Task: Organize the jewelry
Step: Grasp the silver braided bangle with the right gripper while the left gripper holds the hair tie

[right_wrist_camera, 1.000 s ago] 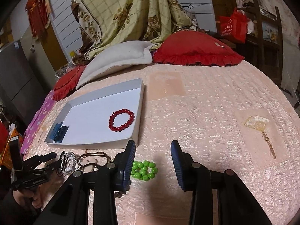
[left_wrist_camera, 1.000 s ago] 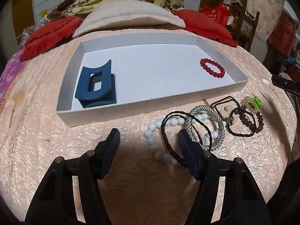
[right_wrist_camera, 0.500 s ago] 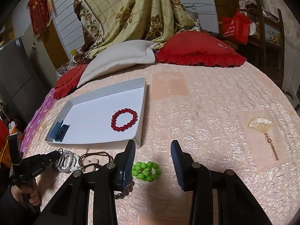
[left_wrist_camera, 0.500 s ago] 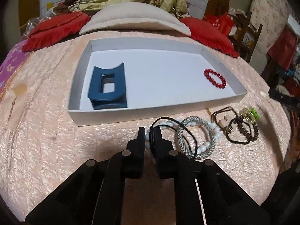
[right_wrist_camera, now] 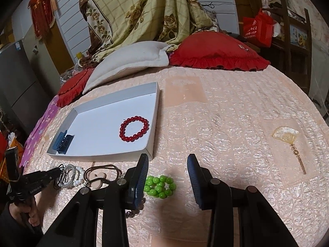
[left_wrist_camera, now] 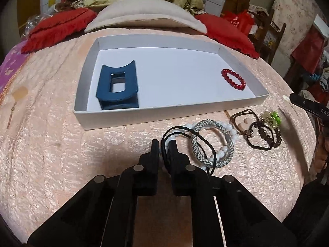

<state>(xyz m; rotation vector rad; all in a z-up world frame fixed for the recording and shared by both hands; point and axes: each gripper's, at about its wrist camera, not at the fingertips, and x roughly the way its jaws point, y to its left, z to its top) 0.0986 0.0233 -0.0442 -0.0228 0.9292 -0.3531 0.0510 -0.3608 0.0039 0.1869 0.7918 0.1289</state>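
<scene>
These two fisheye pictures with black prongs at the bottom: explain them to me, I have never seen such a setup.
No robot here: a person holds a two-finger gripper in each hand, with a camera on each looking along its fingers. One picture is from the left gripper, one from the right gripper.

On the pink bedspread lies a white tray holding a blue hair claw and a red bead bracelet. Beside it lie loose bracelets and hair ties.

The left gripper is shut on a black hair tie and some white beads. The right gripper is open, holding nothing, above a green bead bracelet.
</scene>
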